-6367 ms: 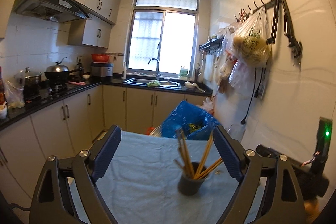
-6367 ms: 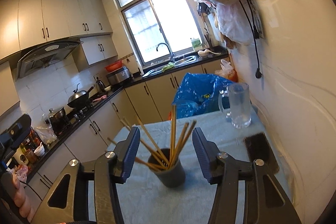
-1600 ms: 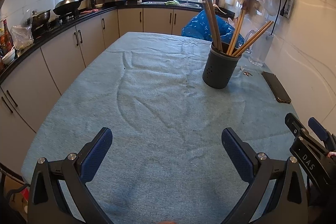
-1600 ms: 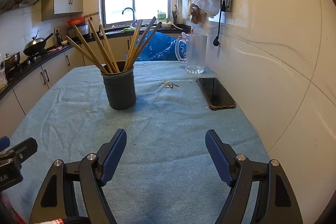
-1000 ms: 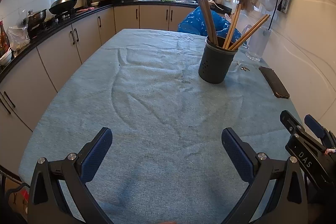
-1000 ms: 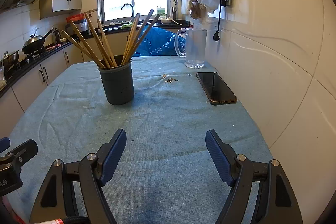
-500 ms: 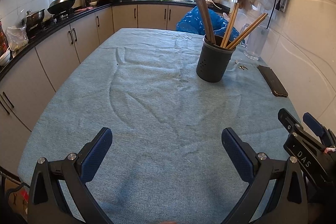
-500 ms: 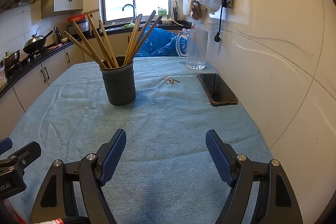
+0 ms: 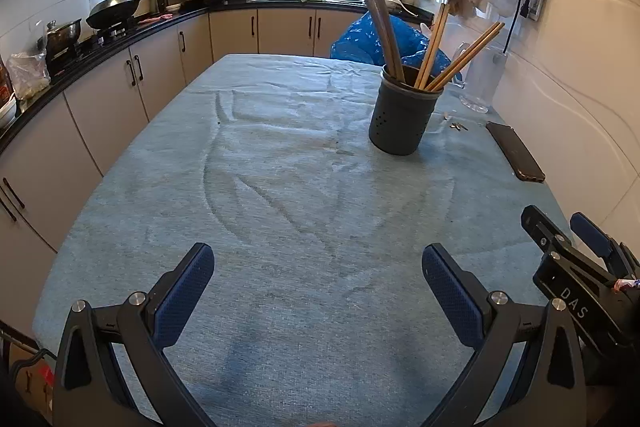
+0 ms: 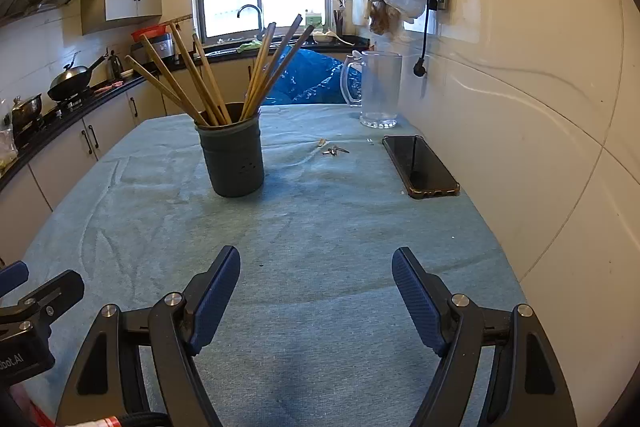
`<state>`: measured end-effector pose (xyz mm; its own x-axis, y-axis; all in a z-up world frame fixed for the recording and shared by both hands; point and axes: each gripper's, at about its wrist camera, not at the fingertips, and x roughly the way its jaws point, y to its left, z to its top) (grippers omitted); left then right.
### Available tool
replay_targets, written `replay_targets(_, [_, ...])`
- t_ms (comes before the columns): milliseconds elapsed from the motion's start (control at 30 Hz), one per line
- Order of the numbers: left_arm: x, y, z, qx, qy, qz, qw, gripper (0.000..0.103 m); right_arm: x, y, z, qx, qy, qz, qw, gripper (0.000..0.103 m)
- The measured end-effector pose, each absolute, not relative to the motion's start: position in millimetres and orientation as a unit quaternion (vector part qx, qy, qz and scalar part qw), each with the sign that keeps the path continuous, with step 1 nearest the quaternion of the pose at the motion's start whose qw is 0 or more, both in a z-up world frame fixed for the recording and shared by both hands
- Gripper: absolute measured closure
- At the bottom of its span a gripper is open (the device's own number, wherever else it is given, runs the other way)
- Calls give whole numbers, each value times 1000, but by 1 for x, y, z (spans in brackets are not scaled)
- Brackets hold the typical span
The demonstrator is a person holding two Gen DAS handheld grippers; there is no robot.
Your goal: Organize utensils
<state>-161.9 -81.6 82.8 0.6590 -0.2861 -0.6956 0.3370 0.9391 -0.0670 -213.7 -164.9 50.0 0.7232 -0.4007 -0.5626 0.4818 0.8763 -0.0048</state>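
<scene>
Both pairs of fingers stand released and wide apart, with only blue-green cloth showing between them. Your left gripper (image 9: 318, 283) hangs low over the near part of the worktop (image 9: 280, 219), and your right gripper (image 10: 316, 285) does the same closer to the wall side; neither touches anything. From the left view you can see the right gripper's black frame at the lower right edge, just beside your left one.

Further out, well apart from both grippers, the dark grey utensil holder (image 10: 234, 159) stands upright on the cloth. You have a bundle of wooden chopsticks (image 10: 208, 79) standing in it, fanned out and leaning in several directions over the rim. In the left view the holder (image 9: 402, 111) sits right of centre.

Beyond and right of the holder, a small bunch of keys (image 10: 335, 150) lies on the cloth, with a black phone (image 10: 420, 165) flat beside the wall. Behind them a clear glass pitcher (image 10: 378, 89) stands upright. Past the far edge of the worktop, a blue plastic bag (image 10: 312, 77) shows.
</scene>
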Motion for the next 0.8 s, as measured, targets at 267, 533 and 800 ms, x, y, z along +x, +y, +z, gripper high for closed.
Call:
replay_targets(267, [-163,-82,82,37,376,-176,909,0,-214,-166,49,71,287,-239,925,21])
replay_targets(533, [-164,-83,81,37,376,-176,909,0,-216,-165,50,70,284,-237,926,21])
replay_targets(800, [-164,-84,81,38,376,-176,909,0,-216,-165,50,71,282,-236,927,21])
